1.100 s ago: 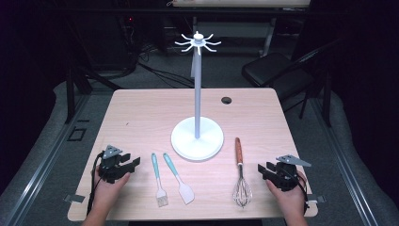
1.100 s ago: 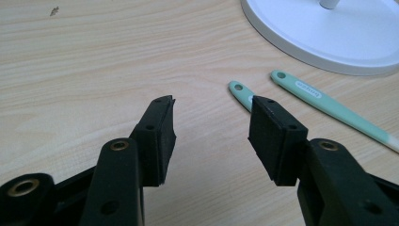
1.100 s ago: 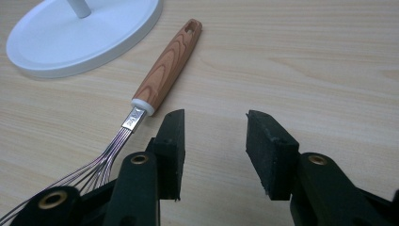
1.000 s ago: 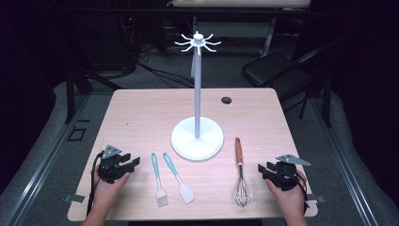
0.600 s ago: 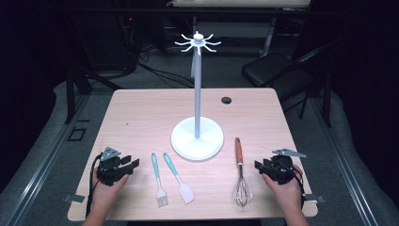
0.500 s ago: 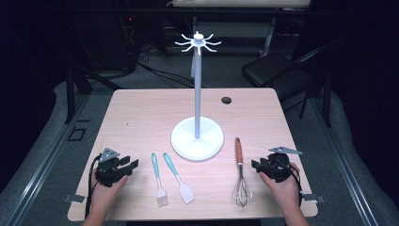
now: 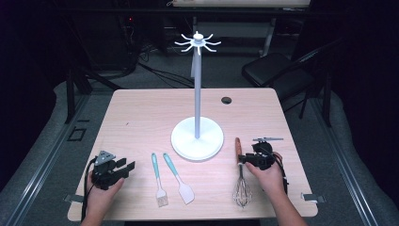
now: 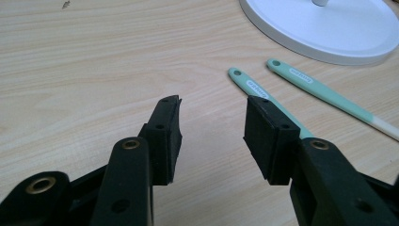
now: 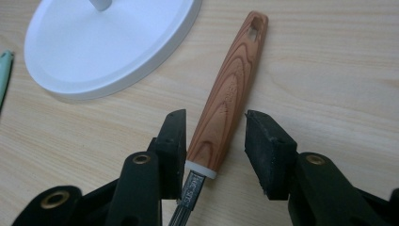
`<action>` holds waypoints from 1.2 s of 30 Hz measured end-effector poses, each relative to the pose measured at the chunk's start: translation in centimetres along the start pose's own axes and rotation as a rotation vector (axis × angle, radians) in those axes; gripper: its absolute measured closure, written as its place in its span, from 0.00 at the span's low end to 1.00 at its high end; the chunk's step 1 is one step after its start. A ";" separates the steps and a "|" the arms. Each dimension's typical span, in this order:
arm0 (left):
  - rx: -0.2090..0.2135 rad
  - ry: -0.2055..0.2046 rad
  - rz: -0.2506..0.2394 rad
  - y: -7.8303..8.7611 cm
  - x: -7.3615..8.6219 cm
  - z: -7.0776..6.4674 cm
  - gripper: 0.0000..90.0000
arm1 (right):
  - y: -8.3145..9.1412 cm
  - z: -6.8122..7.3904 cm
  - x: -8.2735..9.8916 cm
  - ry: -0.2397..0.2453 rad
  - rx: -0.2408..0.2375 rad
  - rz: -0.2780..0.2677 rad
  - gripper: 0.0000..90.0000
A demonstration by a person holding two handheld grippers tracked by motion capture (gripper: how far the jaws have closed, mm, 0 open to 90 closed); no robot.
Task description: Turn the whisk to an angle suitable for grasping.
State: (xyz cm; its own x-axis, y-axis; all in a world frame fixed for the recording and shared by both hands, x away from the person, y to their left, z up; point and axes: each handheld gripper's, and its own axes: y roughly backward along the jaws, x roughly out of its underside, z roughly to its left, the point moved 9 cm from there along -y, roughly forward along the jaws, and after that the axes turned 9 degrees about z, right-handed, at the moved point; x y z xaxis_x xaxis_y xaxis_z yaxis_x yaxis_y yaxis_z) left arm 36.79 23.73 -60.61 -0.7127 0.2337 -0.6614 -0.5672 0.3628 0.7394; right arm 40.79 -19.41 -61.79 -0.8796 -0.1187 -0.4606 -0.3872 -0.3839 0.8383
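A whisk (image 7: 241, 175) with a wooden handle (image 9: 230, 89) lies right of the white stand's base (image 7: 196, 139). My right gripper (image 7: 242, 160) is open, and its jaws have just been closing. In the right gripper view the right gripper (image 9: 215, 117) has the handle's lower end between its jaws, with a gap showing at the right pad. My left gripper (image 7: 126, 168) rests open at the front left, nothing between its jaws (image 8: 212, 101). A teal-handled brush (image 7: 157, 179) and spatula (image 7: 179, 179) lie side by side between the two hands.
The stand's tall pole carries a ring of hooks (image 7: 197, 42) at the top. A black grommet (image 7: 226, 100) sits in the table's far edge area. A dark chair (image 7: 273, 70) stands behind the table. The brush handle (image 8: 254, 87) and spatula handle (image 8: 320, 92) lie just ahead of my left jaws.
My right hand has slid left and a little forward from the table's right edge, bringing its gripper around the whisk handle. The left hand has stayed put.
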 end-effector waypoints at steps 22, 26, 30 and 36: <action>-0.002 -0.002 0.000 0.0 0.1 0.1 0.61 | -1.9 0.6 -1.0 0.003 0.132 0.116 0.70; -0.002 -0.003 0.002 0.0 0.1 0.1 0.61 | -2.1 0.5 -1.0 -0.010 0.125 0.123 0.70; -0.001 -0.002 0.002 -0.1 0.0 0.1 0.61 | -2.2 0.4 -0.9 -0.012 0.132 0.139 0.69; 0.000 -0.001 0.001 -0.1 0.0 0.0 0.61 | -2.6 0.5 -0.9 -0.032 0.135 0.143 0.68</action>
State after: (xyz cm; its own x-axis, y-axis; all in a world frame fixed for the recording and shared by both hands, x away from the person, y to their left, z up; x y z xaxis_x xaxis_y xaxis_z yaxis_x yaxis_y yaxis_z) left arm 36.82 23.74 -60.71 -0.7128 0.2352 -0.6607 -0.5665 0.3624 0.7401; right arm 42.43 -17.84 -63.40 -0.9360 -0.1332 -0.3260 -0.2890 -0.2384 0.9272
